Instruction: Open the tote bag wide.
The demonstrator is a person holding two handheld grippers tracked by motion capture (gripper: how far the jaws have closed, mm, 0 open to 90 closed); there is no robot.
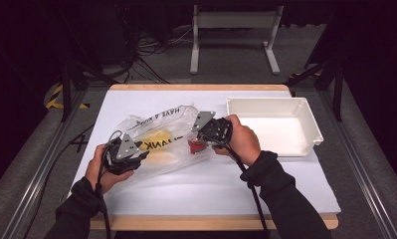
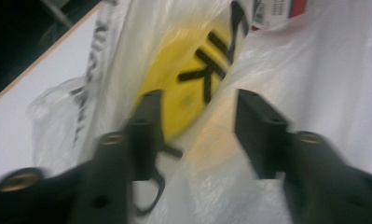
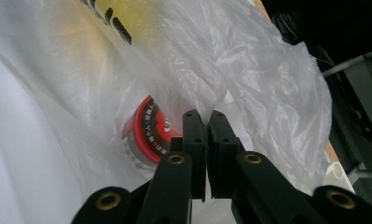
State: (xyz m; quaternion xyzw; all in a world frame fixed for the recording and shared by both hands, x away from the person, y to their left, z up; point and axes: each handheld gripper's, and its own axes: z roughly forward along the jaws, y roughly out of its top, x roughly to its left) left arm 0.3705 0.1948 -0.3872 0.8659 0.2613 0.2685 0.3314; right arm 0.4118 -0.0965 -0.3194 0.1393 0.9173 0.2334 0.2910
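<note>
My right gripper [image 3: 206, 122] pinches the plastic bag [image 1: 161, 134] shut; my left gripper [image 2: 197, 135] gapes wide. Next, I judge, reach the red-lidded jar [image 3: 144, 133].

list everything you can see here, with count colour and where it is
plastic bag: 1, clear with black lettering and a yellow print, left-centre of table
jar: 1, red lid, inside the bag at its right end
bin: 1, white, right rear of table
table: 1, white top with wooden edge, centre
stand: 1, white, on floor behind the table
left gripper: 1, black, fingers apart at the bag's near left end
right gripper: 1, black, fingers pinched on the bag's film beside the jar
hands: 2, dark sleeves, bottom edge
</note>
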